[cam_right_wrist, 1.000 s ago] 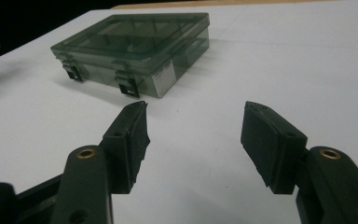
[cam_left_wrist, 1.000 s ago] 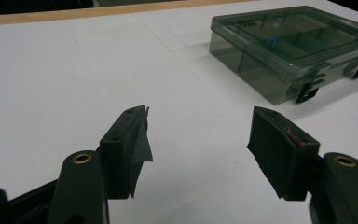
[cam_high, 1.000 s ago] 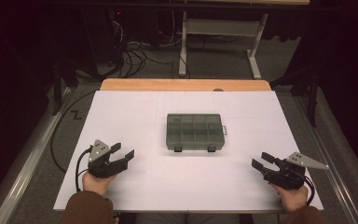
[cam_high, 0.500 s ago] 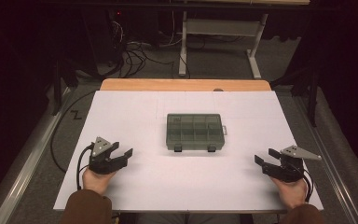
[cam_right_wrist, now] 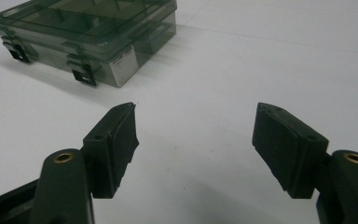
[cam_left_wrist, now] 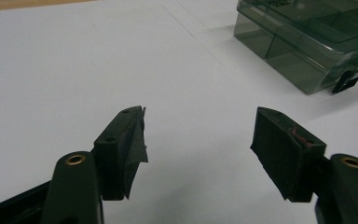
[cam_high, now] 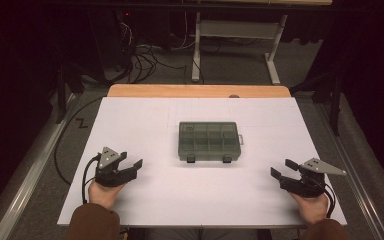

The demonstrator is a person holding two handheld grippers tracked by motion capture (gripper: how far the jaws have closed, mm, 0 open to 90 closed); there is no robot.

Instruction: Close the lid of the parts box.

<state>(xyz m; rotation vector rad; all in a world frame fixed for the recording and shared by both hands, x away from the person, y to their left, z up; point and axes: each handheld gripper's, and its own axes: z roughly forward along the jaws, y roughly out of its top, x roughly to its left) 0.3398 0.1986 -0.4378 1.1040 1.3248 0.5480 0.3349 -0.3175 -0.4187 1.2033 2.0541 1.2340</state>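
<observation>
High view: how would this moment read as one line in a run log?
box: closed, mid-table, untouched | left gripper: open, empty, left of box | right gripper: jaws just opened, empty, right of box

High overhead, two low views, sharing box (cam_high: 208,141)

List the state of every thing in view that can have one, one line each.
Compartment box: lid closed, both front latches down, flat on the table, untouched.
Left claw: open, nothing between its jaws, apart from the box.
Right claw: open, jaws have just been opening, nothing between them, apart from the box.
Table: covered with white sheet.
</observation>
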